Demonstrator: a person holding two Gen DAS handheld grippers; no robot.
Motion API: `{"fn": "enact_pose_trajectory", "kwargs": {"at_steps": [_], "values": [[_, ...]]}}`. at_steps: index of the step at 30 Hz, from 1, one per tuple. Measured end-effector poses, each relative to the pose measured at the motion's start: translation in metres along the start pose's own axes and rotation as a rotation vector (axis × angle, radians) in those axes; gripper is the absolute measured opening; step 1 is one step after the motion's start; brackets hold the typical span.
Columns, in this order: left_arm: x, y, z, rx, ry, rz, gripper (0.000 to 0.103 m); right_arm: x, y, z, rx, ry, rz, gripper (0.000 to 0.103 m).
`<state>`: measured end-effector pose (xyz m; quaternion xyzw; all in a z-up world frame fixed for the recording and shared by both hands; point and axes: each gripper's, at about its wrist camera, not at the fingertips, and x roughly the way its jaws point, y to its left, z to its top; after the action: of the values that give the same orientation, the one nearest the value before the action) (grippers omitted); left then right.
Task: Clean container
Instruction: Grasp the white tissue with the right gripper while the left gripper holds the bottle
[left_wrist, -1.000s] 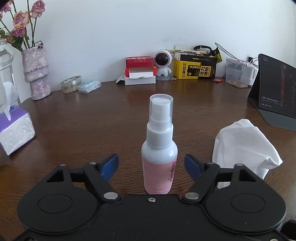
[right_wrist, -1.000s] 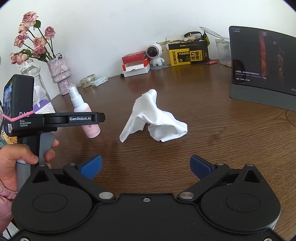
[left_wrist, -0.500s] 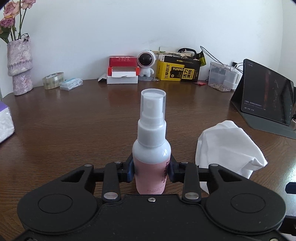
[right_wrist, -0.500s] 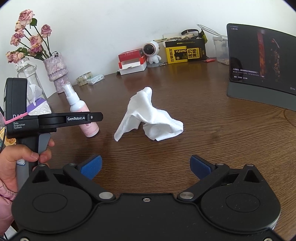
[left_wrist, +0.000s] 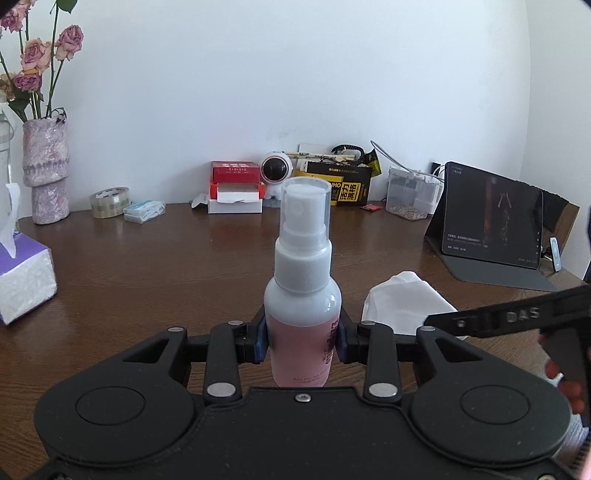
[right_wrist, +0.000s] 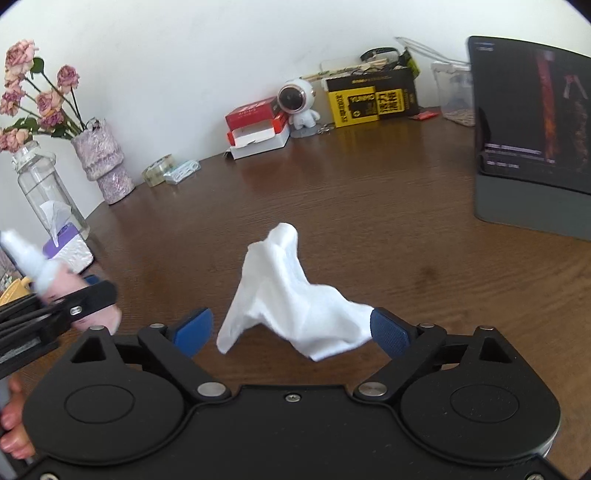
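The left tool (left_wrist: 302, 341) is clamping the pink spray bottle (left_wrist: 302, 314) upright above the tabletop (left_wrist: 147, 266). The right tool (right_wrist: 291, 328) is gaping wide around the crumpled white cloth (right_wrist: 291, 295); it should pinch thick folds, avoiding the wood.

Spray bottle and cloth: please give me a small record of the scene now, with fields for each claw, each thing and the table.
left claw: shut on the spray bottle
spray bottle: upright, cap on, pink liquid inside
right claw: open, one finger on each side of the cloth
cloth: white, crumpled, lying on the table
table: dark wood
tablet: propped at the right, screen on
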<state>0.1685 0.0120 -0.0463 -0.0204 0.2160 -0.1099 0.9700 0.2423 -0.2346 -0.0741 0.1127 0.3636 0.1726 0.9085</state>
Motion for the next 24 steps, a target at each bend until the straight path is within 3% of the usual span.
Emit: {"fn": "enact_pose_trajectory", "kwargs": {"at_steps": [6, 11, 13, 16, 19, 24], "values": [[-0.023, 0.009, 0.001, -0.008, -0.037, -0.003, 0.034, 0.037, 0.008, 0.016, -0.087, 0.115, -0.031, 0.083], [-0.033, 0.013, 0.000, -0.030, -0.059, -0.024, 0.034, 0.056, 0.014, 0.016, -0.137, 0.172, -0.082, 0.051], [-0.035, 0.013, -0.001, -0.036, -0.065, -0.033, 0.034, 0.057, 0.019, 0.014, -0.167, 0.180, -0.104, 0.033], [-0.040, 0.013, -0.003, -0.041, -0.072, -0.045, 0.034, 0.054, 0.022, 0.011, -0.187, 0.186, -0.077, 0.014], [-0.046, 0.013, -0.006, -0.050, -0.081, -0.059, 0.034, 0.047, 0.024, 0.004, -0.212, 0.165, -0.066, 0.007], [-0.059, 0.011, -0.009, -0.063, -0.107, -0.103, 0.034, 0.019, 0.023, -0.004, -0.195, 0.092, -0.020, 0.006]]}}
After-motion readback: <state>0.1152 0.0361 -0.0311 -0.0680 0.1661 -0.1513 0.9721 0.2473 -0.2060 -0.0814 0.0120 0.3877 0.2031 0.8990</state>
